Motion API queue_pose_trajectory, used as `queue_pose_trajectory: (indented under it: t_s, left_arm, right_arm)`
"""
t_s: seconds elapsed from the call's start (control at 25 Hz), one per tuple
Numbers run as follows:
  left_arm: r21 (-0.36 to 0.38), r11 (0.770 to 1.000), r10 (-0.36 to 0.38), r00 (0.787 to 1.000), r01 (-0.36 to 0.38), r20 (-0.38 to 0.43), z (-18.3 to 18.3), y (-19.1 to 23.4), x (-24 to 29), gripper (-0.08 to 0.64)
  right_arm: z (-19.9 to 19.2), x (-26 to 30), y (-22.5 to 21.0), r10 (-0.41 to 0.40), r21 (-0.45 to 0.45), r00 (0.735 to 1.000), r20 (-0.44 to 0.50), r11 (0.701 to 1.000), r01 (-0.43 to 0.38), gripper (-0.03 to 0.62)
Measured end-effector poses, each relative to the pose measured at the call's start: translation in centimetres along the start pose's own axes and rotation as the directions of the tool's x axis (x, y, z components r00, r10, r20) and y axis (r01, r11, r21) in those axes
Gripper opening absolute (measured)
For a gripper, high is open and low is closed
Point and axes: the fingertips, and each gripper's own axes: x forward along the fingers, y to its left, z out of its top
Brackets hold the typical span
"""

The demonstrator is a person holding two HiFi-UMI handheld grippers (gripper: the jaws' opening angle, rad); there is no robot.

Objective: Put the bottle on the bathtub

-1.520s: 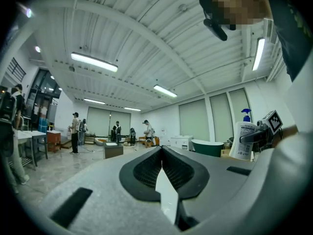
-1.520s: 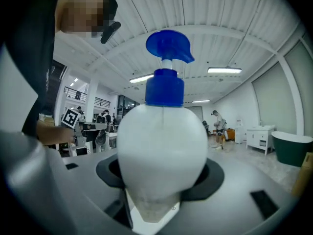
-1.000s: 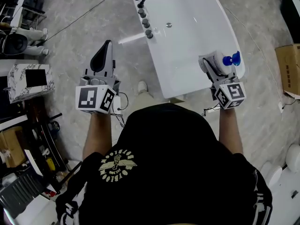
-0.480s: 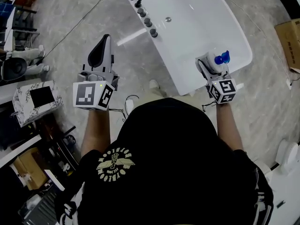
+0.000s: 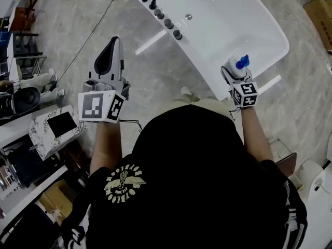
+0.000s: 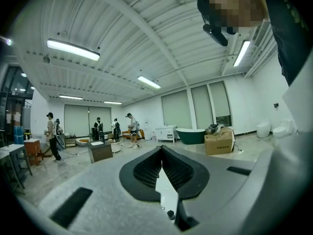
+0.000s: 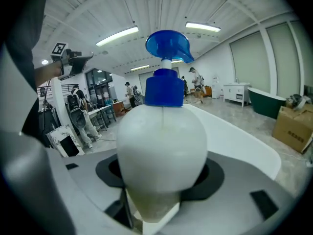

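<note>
Seen from the head camera, which looks steeply down over the person's shoulders [image 5: 197,154], the left gripper [image 5: 115,41], right gripper [image 5: 234,69] and white bathtub [image 5: 233,14] lie well below. The left gripper view faces outward and upward along its own jaws, taking in mostly ceiling [image 6: 122,28]. The right gripper view sits close behind the bottle [image 7: 161,136], facing along the bathtub rim. It shares the bathtub, bottle and left gripper with the head view.

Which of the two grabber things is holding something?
The right gripper: its jaws clasp the white bottle with the blue pump. The left gripper has its jaws shut together with nothing between them.
</note>
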Motion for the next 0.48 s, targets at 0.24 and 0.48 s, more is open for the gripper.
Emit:
queue_pose_trajectory:
  t_s: [0.24, 0.48]
  left_arm:
    - [0.029, 0.999, -0.013, 1.000, 0.013, -0.021, -0.7, 1.3, -1.2, 0.009]
    - [0.043, 0.999, -0.018, 0.999, 0.019, -0.028, -1.0, 1.2, -2.4, 0.009]
  right_arm:
    - [-5.6, 2.8, 1.2, -0.008, 0.018, 0.999, -0.052, 1.000, 0.009, 0.262]
    - [-10.4, 5.1, 2.6, 0.003, -0.062, 0.991, -0.136, 0.998, -0.011, 0.262]
